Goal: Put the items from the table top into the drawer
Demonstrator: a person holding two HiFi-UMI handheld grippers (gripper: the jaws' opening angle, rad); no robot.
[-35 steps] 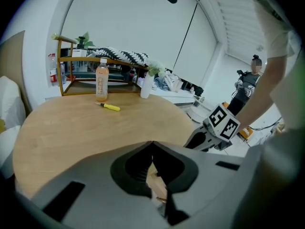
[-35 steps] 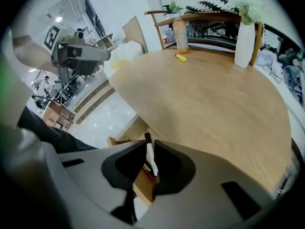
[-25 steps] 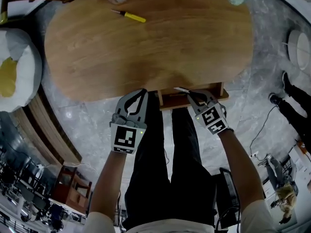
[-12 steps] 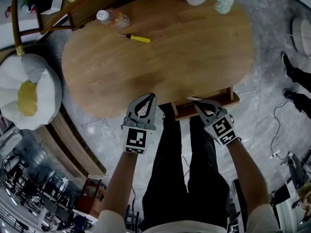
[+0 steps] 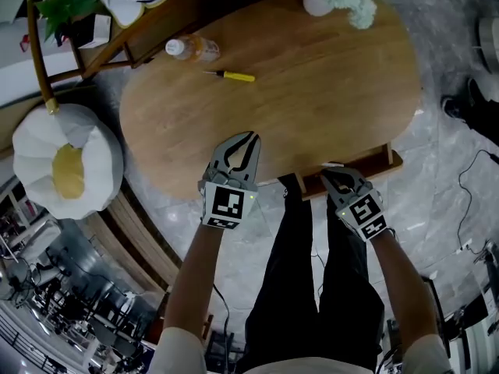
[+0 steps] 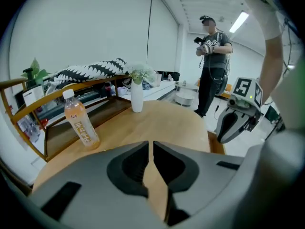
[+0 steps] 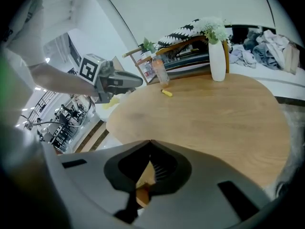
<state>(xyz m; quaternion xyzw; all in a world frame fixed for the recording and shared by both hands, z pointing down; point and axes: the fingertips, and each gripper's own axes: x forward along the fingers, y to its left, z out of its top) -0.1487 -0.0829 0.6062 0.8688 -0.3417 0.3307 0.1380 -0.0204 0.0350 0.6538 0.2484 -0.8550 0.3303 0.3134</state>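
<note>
Forward over the near edge of the tabletop (image 5: 312, 92) is where the left claw (image 5: 251, 138) has come, having hung short of that edge a second ago; its jaws are pressed together with nothing between them, as the left gripper view shows. Its mate, the right claw (image 5: 328, 172), stays at the open drawer (image 5: 386, 162) that juts from under the near right edge, jaws likewise closed tip to tip with only wood seen behind them. On the far left part of the tabletop lies the screwdriver (image 5: 231, 75), flat, its long axis running nearly left to right in the head view, yellow handle at the right and dark shaft pointing left. Just beyond it stands the bottle (image 5: 193, 49), upright with a white cap, near the far left edge. At the far edge sits a white vase (image 5: 316, 0) of pale flowers, well apart from both.
</note>
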